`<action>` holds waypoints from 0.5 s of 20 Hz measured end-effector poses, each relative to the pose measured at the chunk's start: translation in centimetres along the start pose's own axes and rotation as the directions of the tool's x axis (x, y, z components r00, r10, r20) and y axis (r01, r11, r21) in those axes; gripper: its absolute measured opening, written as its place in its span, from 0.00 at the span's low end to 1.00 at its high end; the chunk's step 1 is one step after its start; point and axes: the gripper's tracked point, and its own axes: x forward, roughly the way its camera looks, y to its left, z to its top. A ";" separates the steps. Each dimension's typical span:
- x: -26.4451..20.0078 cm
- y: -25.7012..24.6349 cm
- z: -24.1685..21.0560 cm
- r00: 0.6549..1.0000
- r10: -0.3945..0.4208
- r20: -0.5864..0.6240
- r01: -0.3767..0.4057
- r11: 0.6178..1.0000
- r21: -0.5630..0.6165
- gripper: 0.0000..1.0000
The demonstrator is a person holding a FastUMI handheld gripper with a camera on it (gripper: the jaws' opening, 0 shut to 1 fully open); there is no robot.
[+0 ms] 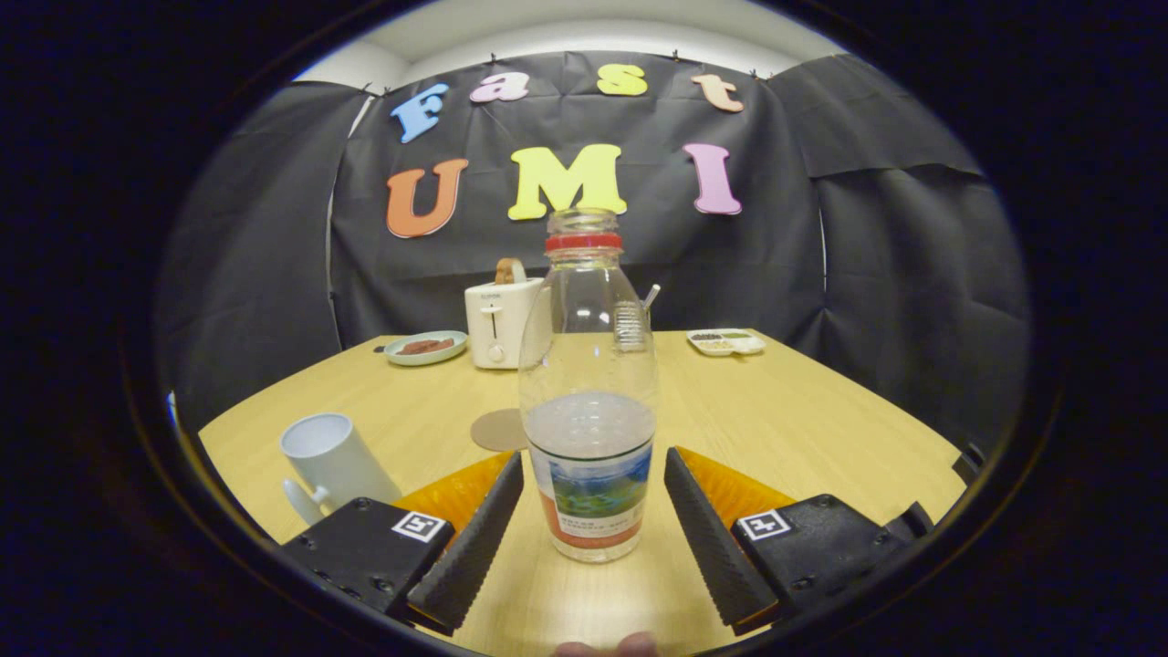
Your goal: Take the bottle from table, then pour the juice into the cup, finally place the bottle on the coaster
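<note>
From the gripper view, the bottle (pixel 589 401) stands upright on the tabletop (pixel 803 420), uncapped, with a red ring at its neck and liquid filling roughly its lower part. It sits between the fingers of the gripper (pixel 593 520), which are spread wide, each finger clear of the bottle's sides with a gap showing; nothing is held.

By my reading the task has barely begun: the bottle is not yet grasped, so the lift, the pour and the set-down all remain. The cup (pixel 333 461), white and handled, is left of the bottle and near it. The coaster (pixel 497 429), a round brownish disc, lies just behind the bottle to its left, bare.

The tabletop is pale wood. Well beyond the bottle stand a toaster (pixel 497 319), a plate (pixel 425 348) left of it, and a small tray (pixel 725 341) off to the right. Dark cloth walls the booth.
</note>
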 end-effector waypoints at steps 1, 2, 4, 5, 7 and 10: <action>0.3 0.0 0.0 1.000 0.000 0.000 0.000 1.000 0.011 1.00; 0.7 0.1 0.0 1.000 0.002 -0.003 -0.002 1.000 0.017 1.00; 1.3 0.3 0.3 1.000 0.004 0.003 -0.005 1.000 0.031 1.00; 1.6 0.2 0.3 1.000 -0.001 0.001 0.001 0.999 0.034 1.00; 2.0 0.1 0.3 1.000 -0.006 -0.004 0.006 0.999 0.050 0.99; 2.2 0.2 0.2 1.000 -0.013 -0.012 0.014 0.998 0.063 0.92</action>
